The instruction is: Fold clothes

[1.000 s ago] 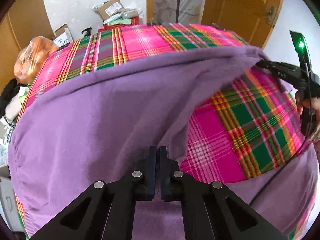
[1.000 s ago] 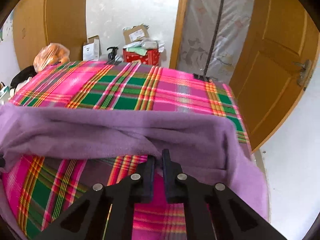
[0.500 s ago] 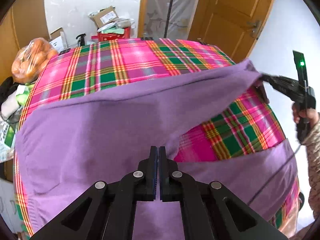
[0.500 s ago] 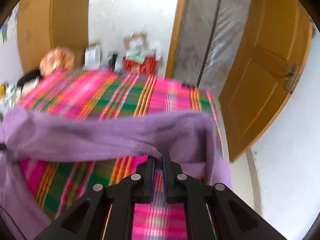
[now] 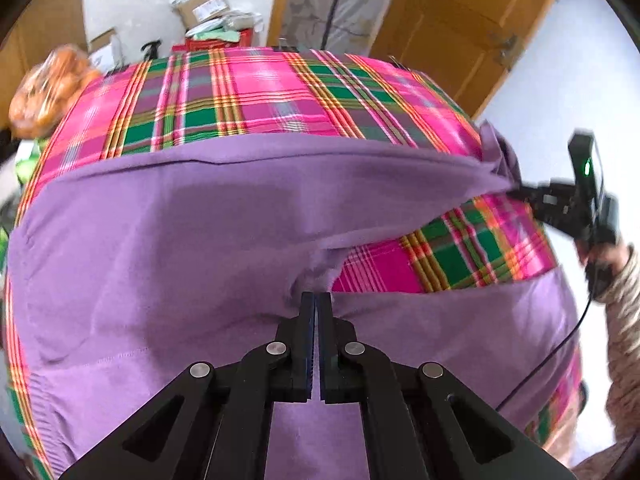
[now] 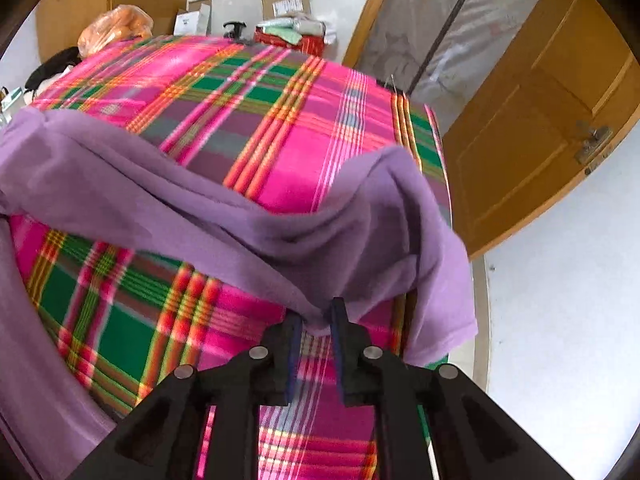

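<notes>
Purple garment (image 5: 168, 240) btwn L/R grippers

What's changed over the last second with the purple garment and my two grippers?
The right gripper carried its end of the purple garment farther across the plaid cloth, and its jaws now look slightly parted around the fabric. The left gripper stays shut on the garment.

Your left gripper (image 5: 316, 304) is clamped on a fold of the purple garment (image 5: 160, 248), spread over a pink-and-green plaid cloth (image 5: 248, 96). At right, your other hand (image 5: 600, 256) (sleeve showing) holds the right gripper (image 5: 516, 192), pinching the garment's raised far edge.
</notes>
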The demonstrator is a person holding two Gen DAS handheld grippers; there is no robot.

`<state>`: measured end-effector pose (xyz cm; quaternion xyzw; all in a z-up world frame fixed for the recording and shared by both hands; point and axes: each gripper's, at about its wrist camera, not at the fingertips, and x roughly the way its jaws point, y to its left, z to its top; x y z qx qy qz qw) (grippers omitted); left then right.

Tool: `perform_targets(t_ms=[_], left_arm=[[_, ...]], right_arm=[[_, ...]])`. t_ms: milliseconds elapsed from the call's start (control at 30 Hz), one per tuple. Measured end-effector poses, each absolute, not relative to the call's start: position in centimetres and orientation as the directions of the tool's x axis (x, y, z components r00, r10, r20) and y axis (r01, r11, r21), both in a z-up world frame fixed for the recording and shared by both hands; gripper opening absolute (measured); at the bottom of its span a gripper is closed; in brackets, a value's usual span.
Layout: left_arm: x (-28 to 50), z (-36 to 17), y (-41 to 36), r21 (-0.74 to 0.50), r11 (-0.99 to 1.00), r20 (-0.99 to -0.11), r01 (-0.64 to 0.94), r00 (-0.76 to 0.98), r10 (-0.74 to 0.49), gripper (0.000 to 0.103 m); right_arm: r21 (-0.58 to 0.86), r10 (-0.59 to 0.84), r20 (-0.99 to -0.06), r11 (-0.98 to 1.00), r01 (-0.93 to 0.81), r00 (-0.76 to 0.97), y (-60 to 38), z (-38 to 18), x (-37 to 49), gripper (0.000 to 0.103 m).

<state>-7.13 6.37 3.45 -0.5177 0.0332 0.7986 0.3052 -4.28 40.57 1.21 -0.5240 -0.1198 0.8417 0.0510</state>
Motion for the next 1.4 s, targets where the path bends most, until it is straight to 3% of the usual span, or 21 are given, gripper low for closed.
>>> perform_targets(t_ms=[233, 300, 333, 400, 567, 800, 1167, 1400], left_arm=[[-11.0, 4.9, 3.5, -0.32, -0.845, -0.826, -0.428, -0.312, 0.47, 0.006], [-12.6, 4.8, 3.0, -0.347, -0.853, -0.824, -0.39, -0.308, 0.476, 0.013], [-13.5, 4.7, 2.8, -0.362, -0.854, -0.823, -0.373, -0.302, 0.481, 0.014], [-15.3, 4.0, 2.5, -0.411, -0.851, -0.824, -0.326, -0.266, 0.5, 0.018], [-19.2, 2.3, 1.6, -0.541, -0.815, -0.792, -0.206, -0.202, 0.577, 0.022], [-21.6, 0.2, 2.2, -0.536, -0.829, -0.818, -0.159, -0.141, 0.557, 0.023], [-24.4, -1.4, 2.2, -0.619, -0.783, -0.768, -0.063, -0.165, 0.62, 0.023], [-25.3, -1.6, 2.3, -0.635, -0.771, -0.751, -0.059, -0.188, 0.633, 0.023]], right_arm=[[-0.207, 0.174, -0.861, -0.978, 0.017, -0.479, 41.1, 4.1, -3.1, 0.016], [-0.146, 0.123, -0.833, -0.989, 0.0, -0.54, 41.4, 5.6, -3.0, 0.024], [-0.122, 0.099, -0.815, -0.993, 0.001, -0.571, 41.3, 6.2, -3.2, 0.034], [-0.106, 0.077, -0.795, -0.994, 0.013, -0.602, 40.5, 6.4, -4.2, 0.04], [-0.072, -0.016, -0.807, -0.989, 0.125, -0.591, 37.0, 4.5, -8.5, 0.041], [-0.124, -0.024, -0.836, -0.965, 0.232, -0.548, 33.0, 1.4, -12.3, 0.041], [-0.183, -0.007, -0.836, -0.939, 0.291, -0.549, 31.5, 0.0, -12.4, 0.043], [-0.131, -0.056, -0.844, -0.942, 0.307, -0.533, 32.4, 0.1, -10.8, 0.043]])
